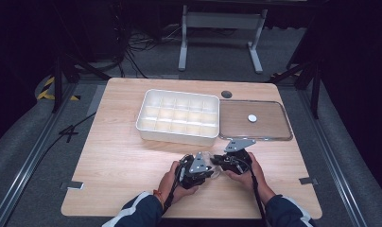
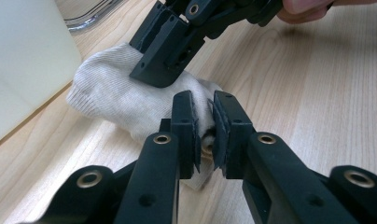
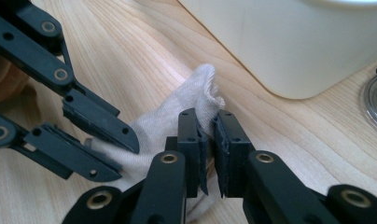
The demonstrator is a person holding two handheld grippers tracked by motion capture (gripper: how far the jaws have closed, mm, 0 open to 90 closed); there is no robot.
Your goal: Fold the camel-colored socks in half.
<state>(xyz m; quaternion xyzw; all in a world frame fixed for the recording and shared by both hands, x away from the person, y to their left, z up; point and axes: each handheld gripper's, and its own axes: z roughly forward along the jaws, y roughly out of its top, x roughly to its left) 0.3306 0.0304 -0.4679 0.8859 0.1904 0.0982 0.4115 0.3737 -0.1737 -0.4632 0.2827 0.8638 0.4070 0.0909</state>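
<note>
Pale wood table [image 1: 123, 156], dark room, both grippers apparently pinching white cloth [image 2: 121, 100].

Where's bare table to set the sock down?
Free: the wide strip left of the white divided box, and the near right corner below the clear lid. Crowded: table centre front, where the left gripper and right gripper pinch the sock.

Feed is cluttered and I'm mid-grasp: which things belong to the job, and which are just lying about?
In the job:
- crumpled off-white knit sock
- left gripper, shut on it
- right gripper, shut on it
- white plastic compartment box, possibly its destination

Lying about:
- clear plastic lid
- small white disc on it
</note>
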